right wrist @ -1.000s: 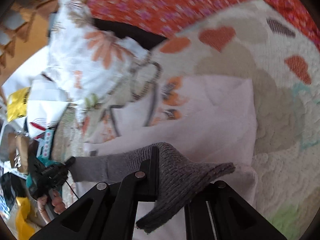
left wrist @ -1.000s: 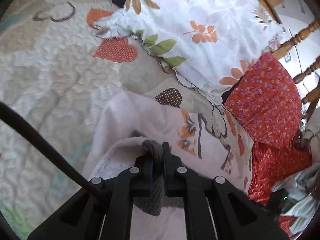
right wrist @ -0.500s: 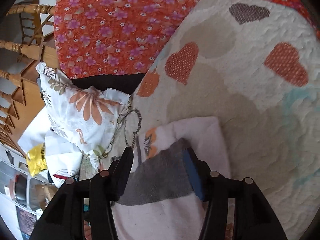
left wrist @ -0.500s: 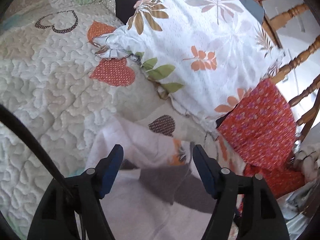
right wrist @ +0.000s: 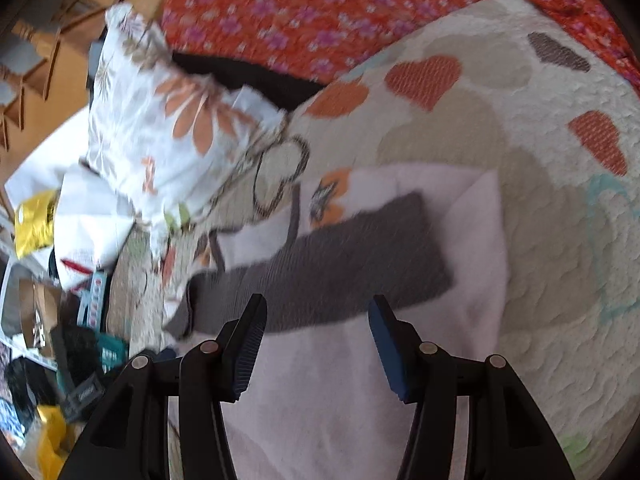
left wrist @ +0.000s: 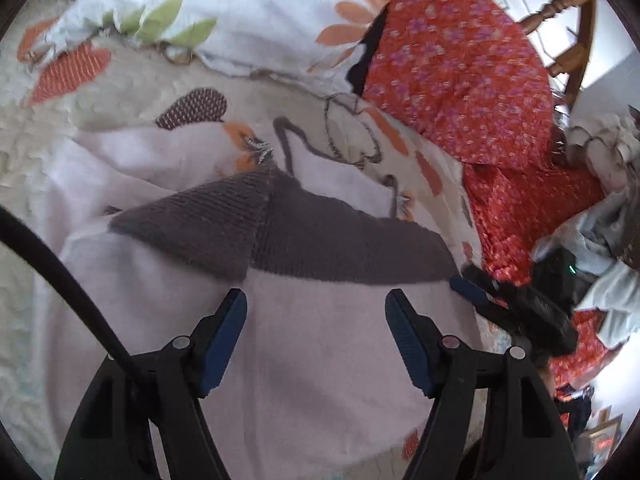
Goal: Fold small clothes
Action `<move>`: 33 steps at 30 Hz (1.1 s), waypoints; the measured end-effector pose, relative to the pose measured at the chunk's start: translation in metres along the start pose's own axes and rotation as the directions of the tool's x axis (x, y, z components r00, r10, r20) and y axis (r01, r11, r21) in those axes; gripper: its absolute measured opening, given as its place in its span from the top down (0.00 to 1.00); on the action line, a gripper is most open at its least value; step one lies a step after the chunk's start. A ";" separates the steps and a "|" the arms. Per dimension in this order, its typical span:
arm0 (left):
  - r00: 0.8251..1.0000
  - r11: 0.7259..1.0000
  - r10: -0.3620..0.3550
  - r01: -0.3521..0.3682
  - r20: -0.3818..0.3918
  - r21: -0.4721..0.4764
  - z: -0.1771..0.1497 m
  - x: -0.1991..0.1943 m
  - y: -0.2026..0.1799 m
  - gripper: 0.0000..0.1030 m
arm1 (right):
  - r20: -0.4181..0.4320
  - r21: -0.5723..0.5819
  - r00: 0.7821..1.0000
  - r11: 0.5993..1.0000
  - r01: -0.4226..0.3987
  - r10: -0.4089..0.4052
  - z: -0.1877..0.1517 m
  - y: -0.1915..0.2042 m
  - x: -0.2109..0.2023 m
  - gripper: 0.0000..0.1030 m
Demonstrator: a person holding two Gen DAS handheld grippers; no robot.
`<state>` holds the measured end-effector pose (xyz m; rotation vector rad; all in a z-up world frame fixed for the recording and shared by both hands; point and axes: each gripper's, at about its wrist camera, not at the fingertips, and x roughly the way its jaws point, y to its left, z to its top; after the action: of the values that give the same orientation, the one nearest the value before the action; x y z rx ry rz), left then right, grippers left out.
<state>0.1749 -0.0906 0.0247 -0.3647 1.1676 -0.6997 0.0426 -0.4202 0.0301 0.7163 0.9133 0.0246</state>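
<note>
A grey knitted sock (left wrist: 280, 236) lies on a pale pink cloth (left wrist: 320, 340) spread on the quilt. Its left end is folded over itself. My left gripper (left wrist: 316, 300) is open and empty just short of the sock. In the right wrist view the same sock (right wrist: 320, 272) lies flat across the pink cloth (right wrist: 328, 392). My right gripper (right wrist: 316, 312) is open and empty just short of its near edge. The right gripper's blue pad tip (left wrist: 468, 292) shows by the sock's right end in the left wrist view.
A heart-patterned quilt (right wrist: 540, 160) covers the bed. A white floral pillow (left wrist: 248, 4) and a red floral pillow (left wrist: 460, 68) lie at the far side. Wooden bed rails (left wrist: 572, 8) stand behind. Clutter and bags (right wrist: 52, 280) sit off the bed's left edge.
One second ago both grippers were shut on the grey sock and held it up. They have opened and let it go; the sock now lies on the pink cloth.
</note>
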 end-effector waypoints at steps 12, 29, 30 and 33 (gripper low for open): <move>0.846 0.902 0.402 -0.300 0.350 -0.311 0.024 -0.059 0.056 0.31 | 0.051 -0.311 0.948 0.897 0.313 -0.313 -0.022 0.042 0.022 0.43; 0.775 0.793 0.503 -0.590 0.383 0.153 -0.047 -0.070 -0.040 0.22 | 0.247 -0.477 0.911 0.777 0.411 -0.331 -0.058 0.085 -0.031 0.29; 0.777 0.791 0.506 -0.591 0.375 0.158 -0.052 -0.070 -0.039 0.22 | 0.234 -0.468 0.915 0.787 0.402 -0.328 -0.059 0.082 -0.034 0.29; 0.794 0.805 0.520 -0.579 0.316 0.131 -0.067 -0.070 -0.023 0.22 | 0.056 -0.330 0.990 0.933 0.143 -0.132 -0.054 0.059 -0.047 0.29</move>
<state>0.0907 -0.0541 0.0635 0.0846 0.8615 -0.2423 -0.0101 -0.3592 0.0763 0.3355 0.8982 0.0419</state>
